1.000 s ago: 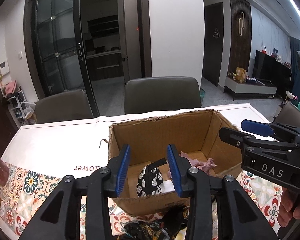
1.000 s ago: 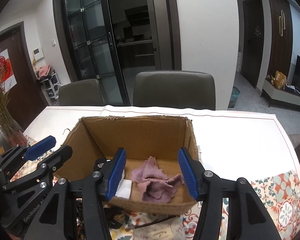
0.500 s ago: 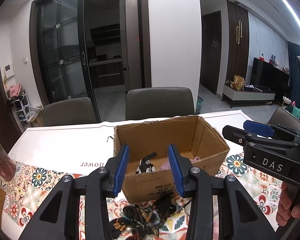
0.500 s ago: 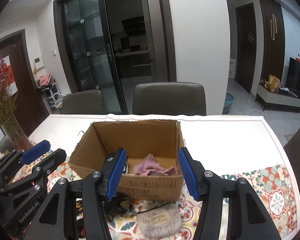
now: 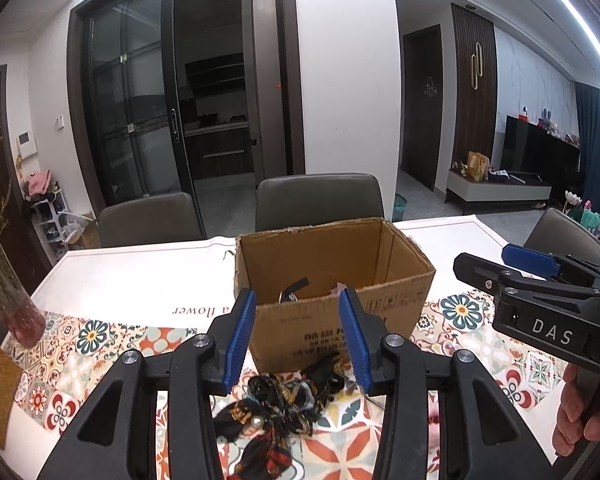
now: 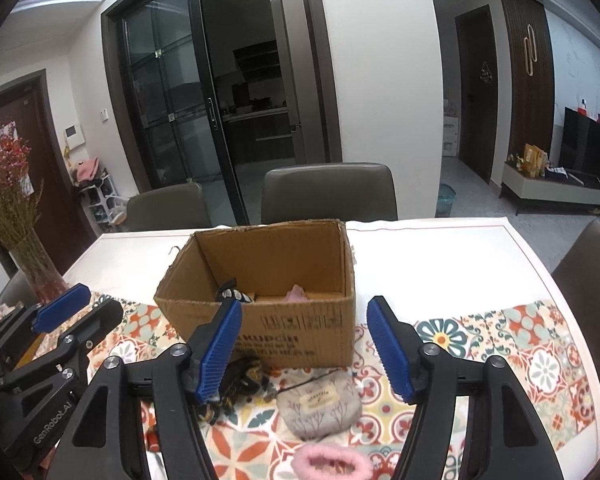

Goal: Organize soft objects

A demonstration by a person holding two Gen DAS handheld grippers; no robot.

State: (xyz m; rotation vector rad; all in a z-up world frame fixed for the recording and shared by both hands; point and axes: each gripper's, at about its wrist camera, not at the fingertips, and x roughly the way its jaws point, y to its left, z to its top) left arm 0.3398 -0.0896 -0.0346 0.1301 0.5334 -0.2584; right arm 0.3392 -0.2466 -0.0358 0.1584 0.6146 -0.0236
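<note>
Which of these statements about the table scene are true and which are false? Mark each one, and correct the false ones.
1. The cardboard box stands open at the top. True.
2. The grey pouch lies inside the box. False: it lies on the tablecloth in front of the box.
3. The right gripper holds nothing. True: its fingers are opening with nothing between them.
4. The patterned scarf hangs over the box's rim. False: it lies bunched on the tablecloth in front of the box.
5. A pink fluffy item lies nearer the camera than the pouch. True.
6. The left gripper grips the scarf. False: its fingers are opening, with nothing between them.
</note>
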